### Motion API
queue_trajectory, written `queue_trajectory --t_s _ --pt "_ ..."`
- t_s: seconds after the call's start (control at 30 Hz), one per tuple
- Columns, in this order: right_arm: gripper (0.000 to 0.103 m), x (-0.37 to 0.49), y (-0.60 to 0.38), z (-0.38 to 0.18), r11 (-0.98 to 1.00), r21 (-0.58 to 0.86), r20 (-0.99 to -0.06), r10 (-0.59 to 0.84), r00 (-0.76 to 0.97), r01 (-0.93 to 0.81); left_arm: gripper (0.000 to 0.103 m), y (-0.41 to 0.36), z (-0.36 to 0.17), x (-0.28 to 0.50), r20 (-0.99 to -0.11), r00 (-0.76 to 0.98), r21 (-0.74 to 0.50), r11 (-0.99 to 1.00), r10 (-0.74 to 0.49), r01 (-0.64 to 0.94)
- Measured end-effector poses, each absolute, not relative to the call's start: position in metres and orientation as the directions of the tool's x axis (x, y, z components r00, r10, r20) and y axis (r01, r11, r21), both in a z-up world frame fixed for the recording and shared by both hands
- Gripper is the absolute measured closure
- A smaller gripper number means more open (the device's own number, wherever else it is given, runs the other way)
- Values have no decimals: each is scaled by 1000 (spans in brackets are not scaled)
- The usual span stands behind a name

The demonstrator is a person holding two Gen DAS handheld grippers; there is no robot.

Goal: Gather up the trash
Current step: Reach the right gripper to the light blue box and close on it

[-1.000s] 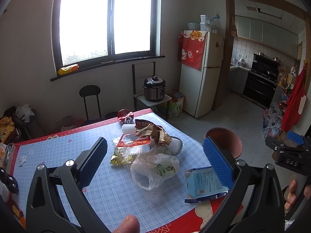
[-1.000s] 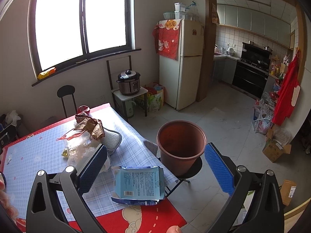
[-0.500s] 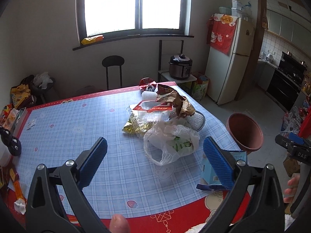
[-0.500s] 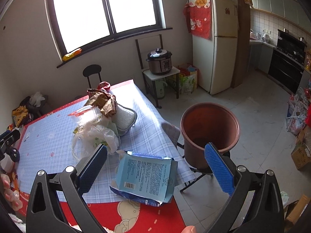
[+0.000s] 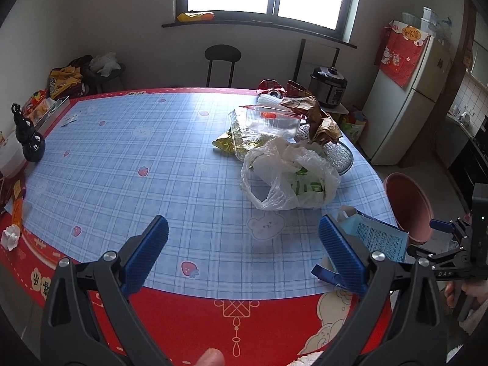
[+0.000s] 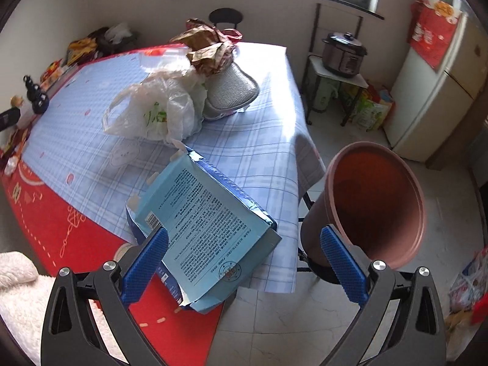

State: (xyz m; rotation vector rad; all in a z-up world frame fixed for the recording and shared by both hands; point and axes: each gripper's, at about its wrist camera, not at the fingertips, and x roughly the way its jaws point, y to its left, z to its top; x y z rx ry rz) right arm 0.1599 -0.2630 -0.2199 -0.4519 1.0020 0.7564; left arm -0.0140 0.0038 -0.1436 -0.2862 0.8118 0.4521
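Observation:
A torn light blue carton [image 6: 201, 228] lies at the table's near right corner, also in the left wrist view [image 5: 376, 238]. My right gripper [image 6: 244, 262] hangs open just over it, left finger beside the carton's near edge, nothing gripped. A white plastic bag [image 5: 289, 180] [image 6: 155, 109] sits mid-table. Behind it are a clear plastic box [image 5: 268, 125], a yellow-green wrapper [image 5: 231, 145] and crumpled brown paper [image 5: 317, 116] [image 6: 207, 48]. A brown bin [image 6: 375, 204] [image 5: 408, 204] stands off the table's right edge. My left gripper [image 5: 244, 253] is open above the front of the table.
A grey mesh shoe [image 6: 231, 91] lies by the bag. Black figurines [image 5: 29, 137] and small items crowd the table's left edge. A black stool [image 5: 222, 61], a rice cooker [image 6: 343, 55] and a fridge [image 5: 405, 103] stand beyond. The blue checked tablecloth [image 5: 137, 164] spreads left.
Both grippers swung left and tilted down. The right one has dropped close over the blue carton, with the bin now at its right. The left view now takes in the table's left side.

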Motion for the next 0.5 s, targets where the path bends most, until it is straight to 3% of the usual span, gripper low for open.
queue_trajectory --t_s 0.27,0.5 --pt "5 196 -210 -252 488 64 -924 359 133 -870 6 14 -146 -36 -760 591 -93 853 272 -513" --pt "5 196 -185 -283 439 65 -966 253 54 -896 6 28 -148 -32 -761 606 -120 867 232 -484"
